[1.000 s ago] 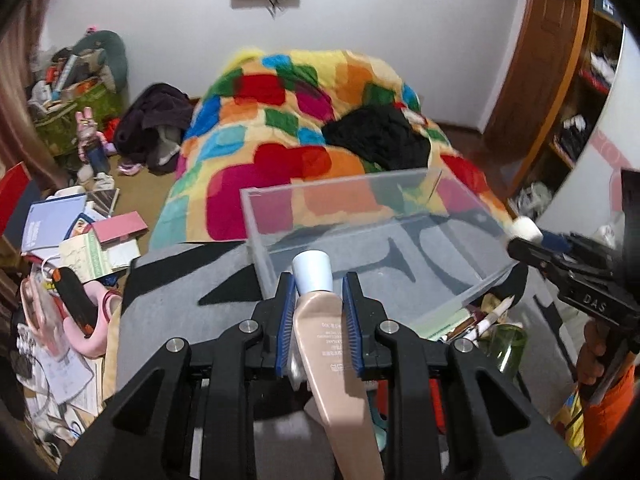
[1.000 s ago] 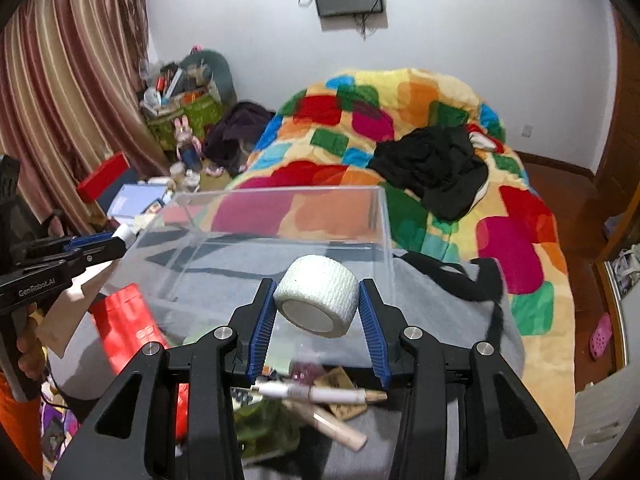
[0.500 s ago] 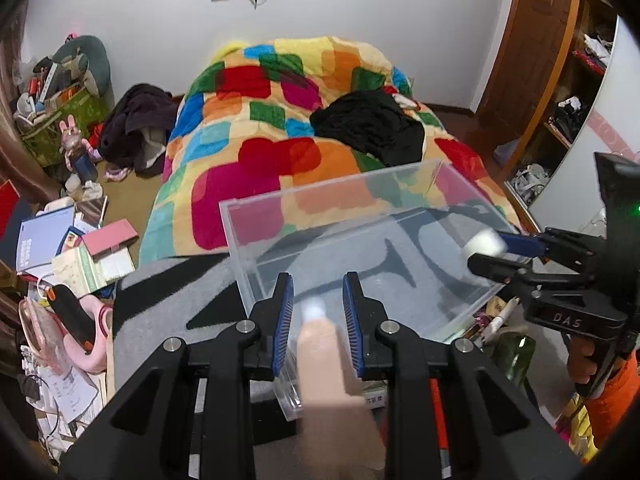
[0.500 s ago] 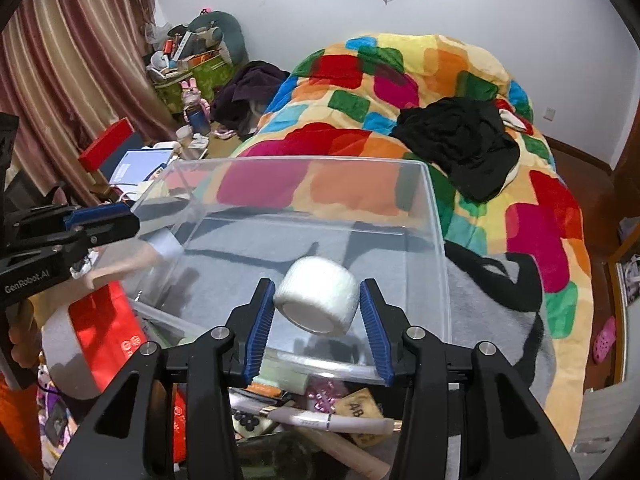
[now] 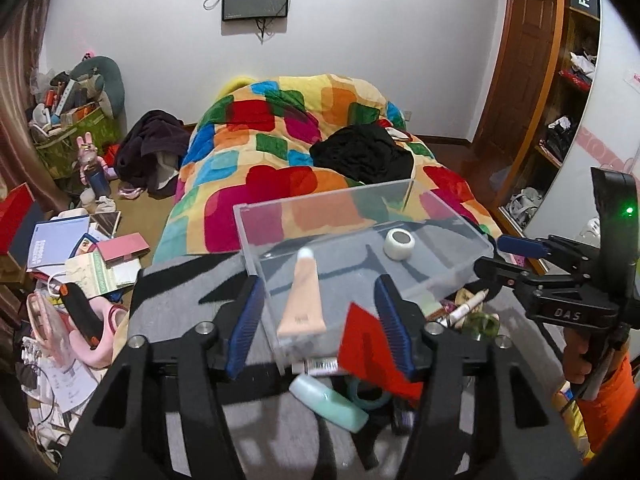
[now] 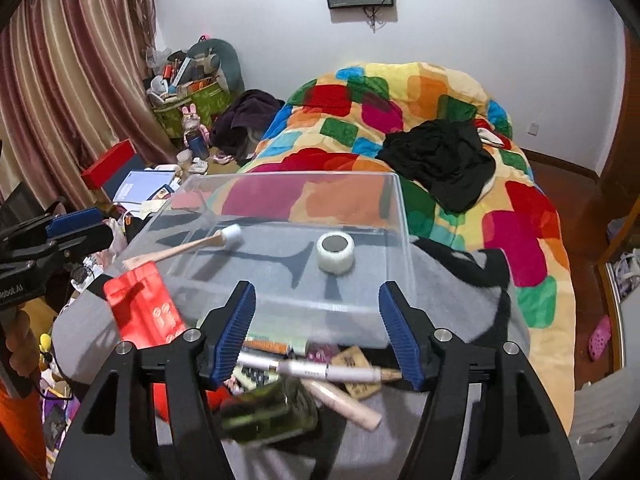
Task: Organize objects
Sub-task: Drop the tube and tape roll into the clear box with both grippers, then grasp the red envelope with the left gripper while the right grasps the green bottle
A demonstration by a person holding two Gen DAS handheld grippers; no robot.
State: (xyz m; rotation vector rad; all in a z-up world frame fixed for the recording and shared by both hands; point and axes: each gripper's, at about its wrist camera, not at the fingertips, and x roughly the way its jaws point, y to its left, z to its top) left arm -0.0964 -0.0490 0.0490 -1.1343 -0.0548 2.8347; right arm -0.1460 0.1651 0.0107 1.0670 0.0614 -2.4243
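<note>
hovering with both claws spread and empty: my right gripper (image 6: 318,330) is nearer the white pen (image 6: 320,369), lying crosswise just beneath; left gripper (image 5: 320,322) idle.

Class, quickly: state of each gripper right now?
Left gripper: jaws just opened, empty; tube lies in the box.
Right gripper: jaws just opened, empty; tape roll dropped.

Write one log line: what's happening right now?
left gripper: open, just released | right gripper: open, just released | beige tube, tape roll: inside clear box
</note>
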